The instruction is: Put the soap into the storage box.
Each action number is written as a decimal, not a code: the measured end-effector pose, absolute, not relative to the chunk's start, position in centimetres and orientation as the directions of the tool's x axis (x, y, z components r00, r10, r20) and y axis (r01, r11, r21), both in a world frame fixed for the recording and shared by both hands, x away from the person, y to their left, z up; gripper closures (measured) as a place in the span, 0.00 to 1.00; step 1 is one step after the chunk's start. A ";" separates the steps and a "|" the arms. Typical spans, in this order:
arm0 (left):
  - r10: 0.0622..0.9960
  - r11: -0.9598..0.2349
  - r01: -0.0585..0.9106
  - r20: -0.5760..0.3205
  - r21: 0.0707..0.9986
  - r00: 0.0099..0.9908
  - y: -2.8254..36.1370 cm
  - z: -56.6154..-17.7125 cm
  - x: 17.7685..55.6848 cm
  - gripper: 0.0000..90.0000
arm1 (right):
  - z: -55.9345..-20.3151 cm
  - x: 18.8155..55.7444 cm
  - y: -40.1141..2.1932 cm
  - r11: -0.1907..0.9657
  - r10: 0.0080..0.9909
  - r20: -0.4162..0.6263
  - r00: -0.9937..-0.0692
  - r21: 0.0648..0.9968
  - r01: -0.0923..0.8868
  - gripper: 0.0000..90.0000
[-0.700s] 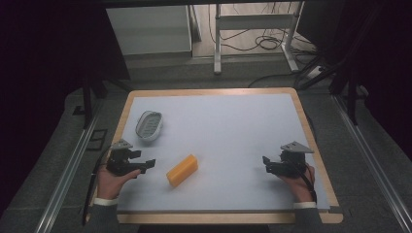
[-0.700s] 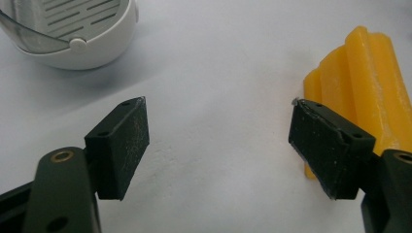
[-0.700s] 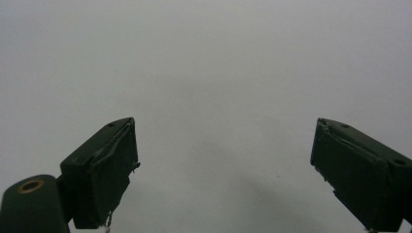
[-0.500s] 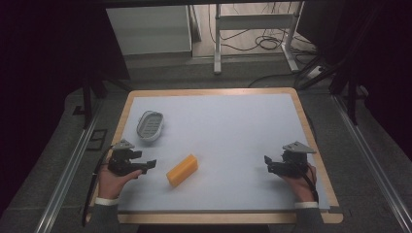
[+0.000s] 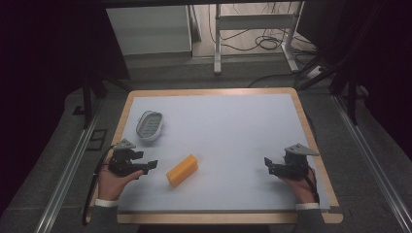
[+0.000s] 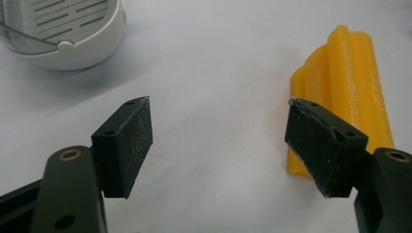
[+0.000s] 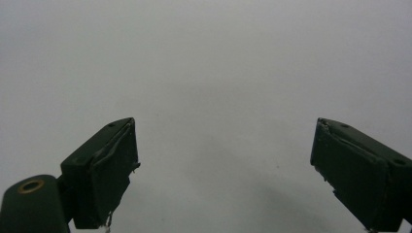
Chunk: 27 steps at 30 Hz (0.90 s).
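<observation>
A white mat (image 5: 228, 141) covers a wood-edged table (image 5: 301, 104), and on it lie two things: a yellow block (image 5: 182, 170) near the front left, and a white dish (image 5: 149, 125) with a slotted insert, farther back and to the left.

The left gripper (image 5: 149, 165) sits in the person's left hand (image 5: 112, 182) at the mat's front-left, pointing right toward the block. Its jaws are spread wide and hold nothing. In the left gripper view the gripper (image 6: 221, 141) hangs low over the mat with the block (image 6: 347, 77) just past its right jaw — ribbed along its length, one end partly hidden behind that jaw. Whether the jaw touches the block is hard to judge from here; in the high view there looks to be a small gap. The dish (image 6: 73, 34) shows at the upper left of that view, well apart from the jaws.

The right gripper (image 5: 268, 165) is held in the right hand (image 5: 301, 187) at the front right — well apart from the block and pointing left. In the right gripper view its jaws (image 7: 223, 170) are also wide apart and empty, with bare mat (image 7: 218, 73) beneath.
</observation>
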<state>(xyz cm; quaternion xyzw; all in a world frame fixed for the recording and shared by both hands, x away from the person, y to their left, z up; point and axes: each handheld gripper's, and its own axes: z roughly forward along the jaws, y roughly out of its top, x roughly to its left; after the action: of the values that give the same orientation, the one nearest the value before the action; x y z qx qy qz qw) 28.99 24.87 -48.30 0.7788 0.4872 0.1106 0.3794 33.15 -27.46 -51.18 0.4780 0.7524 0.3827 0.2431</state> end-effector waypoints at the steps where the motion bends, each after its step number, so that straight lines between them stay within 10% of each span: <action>1: 0.841 -0.240 0.672 -0.196 0.700 0.504 24.8 -48.1 28.9 0.28 | -51.2 33.2 -27.5 0.249 0.905 0.001 -0.426 0.810 0.530 0.11; 27: 0.776 -0.364 0.646 -0.165 0.671 0.609 20.8 -43.8 29.2 0.30 | -50.9 32.8 -28.2 0.214 0.926 0.003 -0.377 0.818 0.533 0.12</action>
<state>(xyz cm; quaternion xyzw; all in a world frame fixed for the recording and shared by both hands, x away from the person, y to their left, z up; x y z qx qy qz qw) 29.20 20.78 -43.83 0.8208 0.4330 0.0903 0.3614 32.84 -28.15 -50.88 0.4959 0.7358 0.3833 0.2565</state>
